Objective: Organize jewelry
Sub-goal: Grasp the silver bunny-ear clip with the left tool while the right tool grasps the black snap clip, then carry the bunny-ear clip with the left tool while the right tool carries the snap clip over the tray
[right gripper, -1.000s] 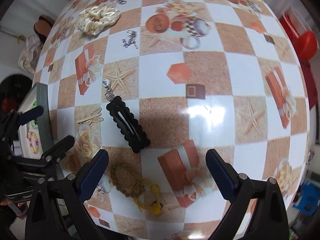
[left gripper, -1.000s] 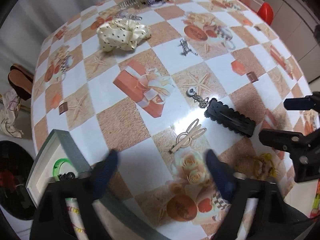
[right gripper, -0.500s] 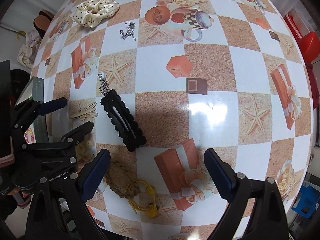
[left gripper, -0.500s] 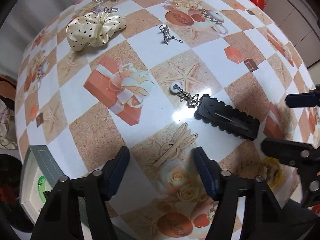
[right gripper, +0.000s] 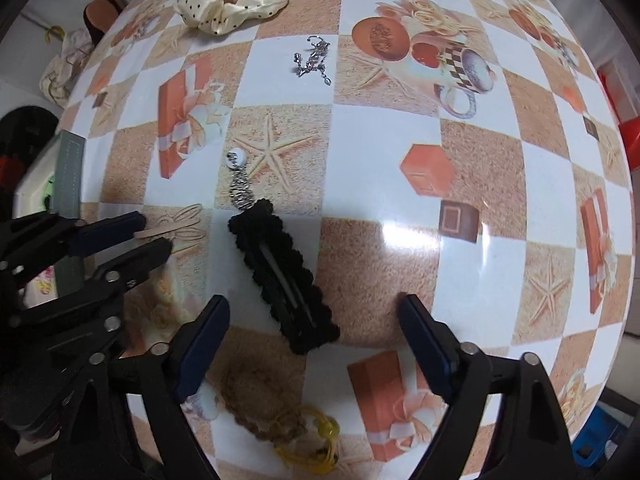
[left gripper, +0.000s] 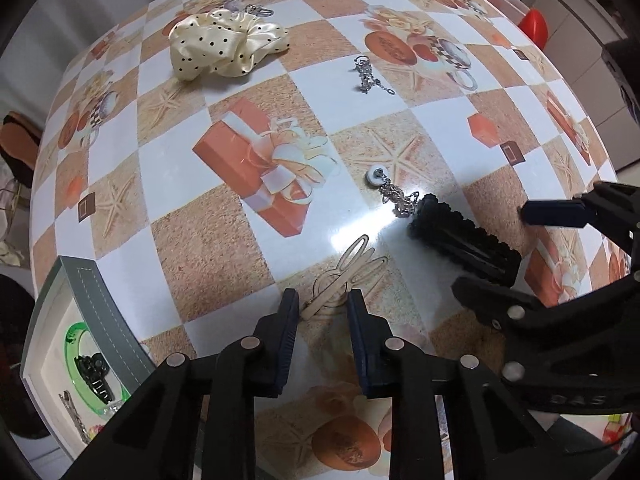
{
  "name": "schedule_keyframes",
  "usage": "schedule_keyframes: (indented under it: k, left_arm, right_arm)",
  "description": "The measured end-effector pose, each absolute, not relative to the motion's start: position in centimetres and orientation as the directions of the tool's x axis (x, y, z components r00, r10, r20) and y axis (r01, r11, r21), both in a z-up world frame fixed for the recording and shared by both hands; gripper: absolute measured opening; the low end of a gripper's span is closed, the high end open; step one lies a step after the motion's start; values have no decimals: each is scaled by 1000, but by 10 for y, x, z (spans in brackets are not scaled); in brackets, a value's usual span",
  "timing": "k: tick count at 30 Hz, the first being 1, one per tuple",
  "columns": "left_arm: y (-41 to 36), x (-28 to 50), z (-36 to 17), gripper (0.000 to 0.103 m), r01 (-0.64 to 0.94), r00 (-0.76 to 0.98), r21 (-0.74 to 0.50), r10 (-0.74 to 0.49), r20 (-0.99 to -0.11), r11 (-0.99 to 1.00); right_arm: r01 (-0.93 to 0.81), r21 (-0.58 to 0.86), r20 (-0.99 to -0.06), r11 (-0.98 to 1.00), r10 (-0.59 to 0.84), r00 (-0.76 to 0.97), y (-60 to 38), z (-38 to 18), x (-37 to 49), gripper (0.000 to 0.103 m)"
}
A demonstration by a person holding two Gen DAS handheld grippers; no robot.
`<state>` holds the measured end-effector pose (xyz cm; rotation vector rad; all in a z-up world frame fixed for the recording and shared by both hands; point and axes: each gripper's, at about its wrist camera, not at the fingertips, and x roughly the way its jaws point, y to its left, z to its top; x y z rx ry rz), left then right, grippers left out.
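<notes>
1. The left claw points down at the tabletop. Its jaws have just been closing and now stand narrow around the lower end of the beige bunny-shaped hair clip. I cannot tell for sure if the pads already press on it, so I judge that the grip is nearly made but not finished.
2. The right claw hangs wide open and holds nothing. Its jaws have just been closing a little. The lower end of the black scalloped hair clip lies between the fingers, probably so that it can be taken next.
3. Both clips lie flat on the tabletop, near each other. A silver chain with a white bead touches the upper end of the black clip.
4. The grey tray stands at the left edge, just beside the left claw. It already holds a green bangle and a small black claw clip, so I think the pieces are gathered there.
5. The dotted cream scrunchie and another silver chain wait farther away, still outside the tray.
</notes>
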<state>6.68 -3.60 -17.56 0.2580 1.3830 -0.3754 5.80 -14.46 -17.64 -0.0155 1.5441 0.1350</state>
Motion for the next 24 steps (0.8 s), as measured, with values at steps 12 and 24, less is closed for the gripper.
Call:
schedule_keyframes:
  k: [12,24]
  left_arm:
    - [-27,66,-177,13,357,124,-80,-132,-983,931]
    - [-9,63,-156,13,269,131,-157,-197,-972,950]
  right_arm:
    - [-150,-15,-997,989,-3,78,-121,-171,62,33]
    - [37,141,-988,989,138,77,-168,-150,58,33]
